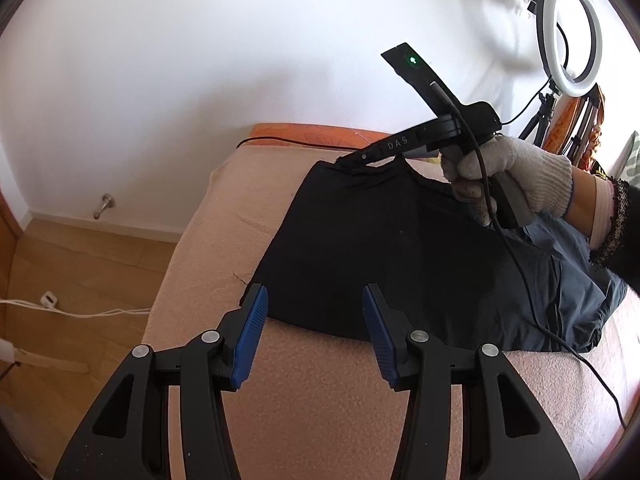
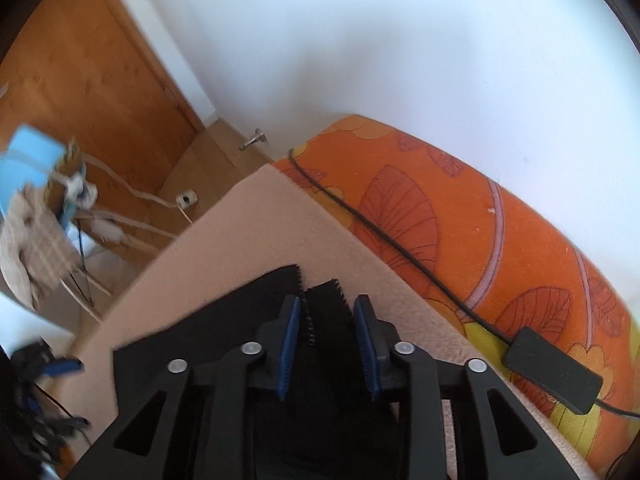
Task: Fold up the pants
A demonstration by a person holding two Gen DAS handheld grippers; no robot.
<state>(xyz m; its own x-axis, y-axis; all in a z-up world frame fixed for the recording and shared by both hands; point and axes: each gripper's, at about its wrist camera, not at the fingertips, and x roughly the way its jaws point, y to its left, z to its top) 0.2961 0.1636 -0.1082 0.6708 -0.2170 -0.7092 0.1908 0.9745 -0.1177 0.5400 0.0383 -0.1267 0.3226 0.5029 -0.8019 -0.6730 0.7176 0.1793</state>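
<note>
We see the dark, soft, folded pants lying flat on the fuzzy peach blanket that covers the bed. Our left gripper hangs over the near edge of the pants, its blue pads wide apart and holding nothing. Farther right, at the far edge of the pants, our right gripper, held by a hand in a white knit glove, has its tips at the cloth. From its own camera, the right gripper has its jaws a little apart, with the zigzag black hem between them. Beyond the pants sits the orange flowered cushion, with a black cable running along it.
</note>
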